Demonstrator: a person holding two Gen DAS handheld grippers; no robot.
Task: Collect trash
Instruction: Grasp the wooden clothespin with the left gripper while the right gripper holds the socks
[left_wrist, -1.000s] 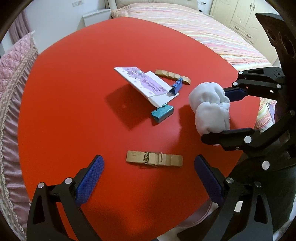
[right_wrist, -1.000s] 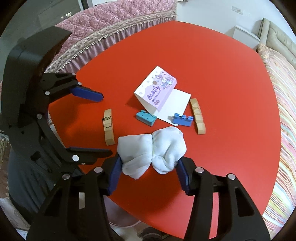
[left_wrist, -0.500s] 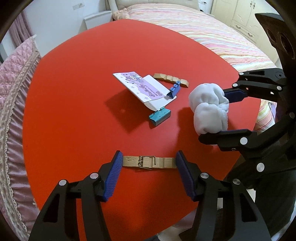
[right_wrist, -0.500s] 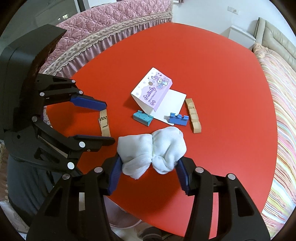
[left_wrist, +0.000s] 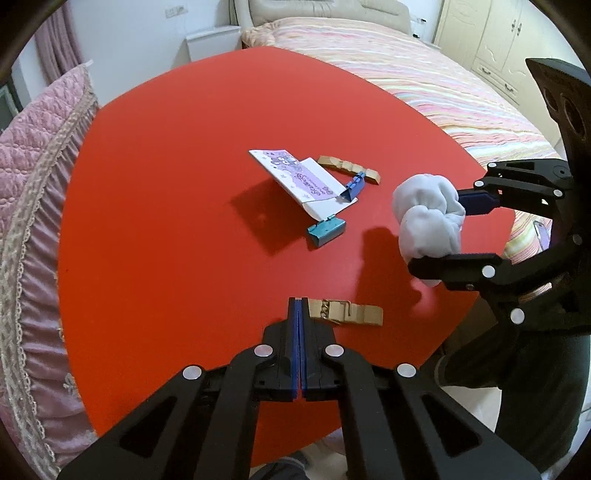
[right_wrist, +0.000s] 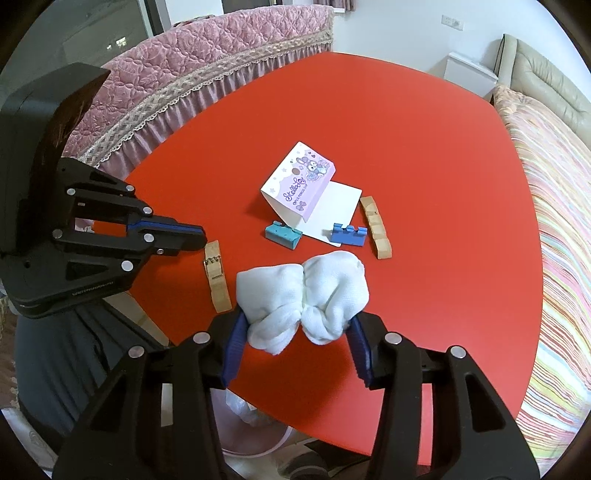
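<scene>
The left gripper (left_wrist: 298, 310) is fully closed and empty just left of the wooden clothespin (left_wrist: 345, 312), while the right gripper (right_wrist: 297, 332) clamps the white cloth wad (right_wrist: 301, 295), its jaws closing.

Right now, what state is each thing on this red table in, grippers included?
left gripper: shut, nothing between its pads.
right gripper: jaws closing, pads pressing the white cloth.
white cloth: bunched up, gripped.
wooden clothespin: lying flat, beside the left gripper's tips.
purple card: folded, propped open like a tent.
teal clip: lying on the table.
blue clip: lying at the card's edge.
wooden strip: lying flat.
</scene>
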